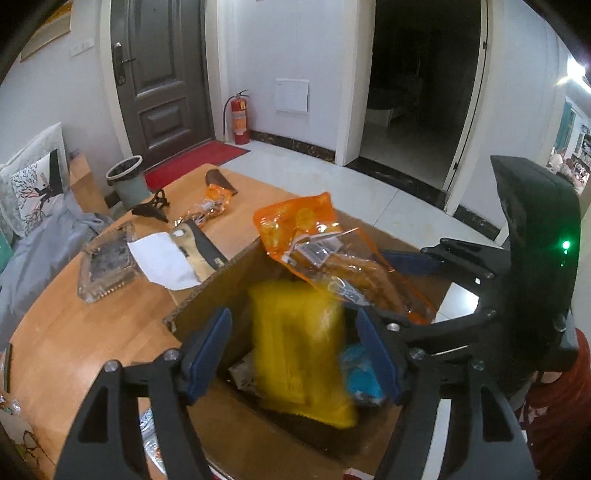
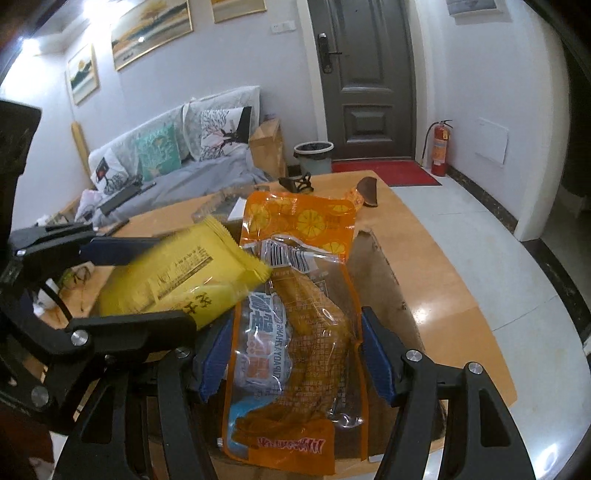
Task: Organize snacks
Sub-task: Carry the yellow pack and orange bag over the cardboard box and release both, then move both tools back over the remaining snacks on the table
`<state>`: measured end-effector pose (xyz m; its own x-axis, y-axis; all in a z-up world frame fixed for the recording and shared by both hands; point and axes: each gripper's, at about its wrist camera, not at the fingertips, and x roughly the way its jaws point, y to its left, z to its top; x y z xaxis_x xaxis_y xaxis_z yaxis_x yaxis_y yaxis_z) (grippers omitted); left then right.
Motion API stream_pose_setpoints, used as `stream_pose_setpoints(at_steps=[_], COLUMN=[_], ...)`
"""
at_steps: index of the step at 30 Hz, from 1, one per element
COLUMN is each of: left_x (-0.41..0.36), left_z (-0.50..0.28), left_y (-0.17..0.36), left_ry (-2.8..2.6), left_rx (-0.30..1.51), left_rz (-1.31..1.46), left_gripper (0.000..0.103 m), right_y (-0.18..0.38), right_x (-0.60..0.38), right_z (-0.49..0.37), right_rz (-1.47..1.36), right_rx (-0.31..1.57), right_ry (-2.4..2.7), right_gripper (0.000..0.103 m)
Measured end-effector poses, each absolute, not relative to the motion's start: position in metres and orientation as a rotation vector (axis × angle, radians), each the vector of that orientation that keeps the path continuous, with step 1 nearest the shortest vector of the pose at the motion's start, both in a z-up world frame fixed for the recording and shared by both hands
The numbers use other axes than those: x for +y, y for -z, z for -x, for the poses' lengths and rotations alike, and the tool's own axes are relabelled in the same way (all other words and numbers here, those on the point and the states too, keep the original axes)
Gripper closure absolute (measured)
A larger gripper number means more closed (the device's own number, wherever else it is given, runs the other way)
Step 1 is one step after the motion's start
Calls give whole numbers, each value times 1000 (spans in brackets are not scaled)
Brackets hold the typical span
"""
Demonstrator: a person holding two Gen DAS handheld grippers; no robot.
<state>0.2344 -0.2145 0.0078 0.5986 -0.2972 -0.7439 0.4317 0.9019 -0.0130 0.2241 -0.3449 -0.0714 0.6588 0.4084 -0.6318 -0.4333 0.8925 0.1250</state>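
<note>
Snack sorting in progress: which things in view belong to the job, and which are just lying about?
Job:
- yellow snack packet in the left gripper
- orange-topped clear snack bag in the right gripper
- cardboard box
- small orange packet on the table

Lying about:
- glass ashtray
- white paper
- waste bin
- fire extinguisher

A home's living room: a grey-covered sofa (image 2: pixel 177 162) with patterned cushions far left, framed landscape paintings (image 2: pixel 151 33) above, a dark panelled entrance door (image 2: pixel 365 85), red doormat (image 2: pixel 384 171).
</note>
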Motion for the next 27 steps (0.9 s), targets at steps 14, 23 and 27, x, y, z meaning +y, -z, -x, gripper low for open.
stream_pose_setpoints(at_steps=[14,23,27], left_x=[-185,-156,-145], left_z=[-223,-213,-208], left_y=[-14,-17,-19], left_ry=[354,323,311], left_rx=[778,770,764], left_rz=[-203,-156,-151], left_gripper=[20,20,20], right_y=[74,98,94], right_x=[-331,-296,-291], right_z=[-226,-218,-213], right_rz=[67,205,165], right_rx=[730,798,799], right_ry=[-535,-554,-582], right_gripper=[27,84,83])
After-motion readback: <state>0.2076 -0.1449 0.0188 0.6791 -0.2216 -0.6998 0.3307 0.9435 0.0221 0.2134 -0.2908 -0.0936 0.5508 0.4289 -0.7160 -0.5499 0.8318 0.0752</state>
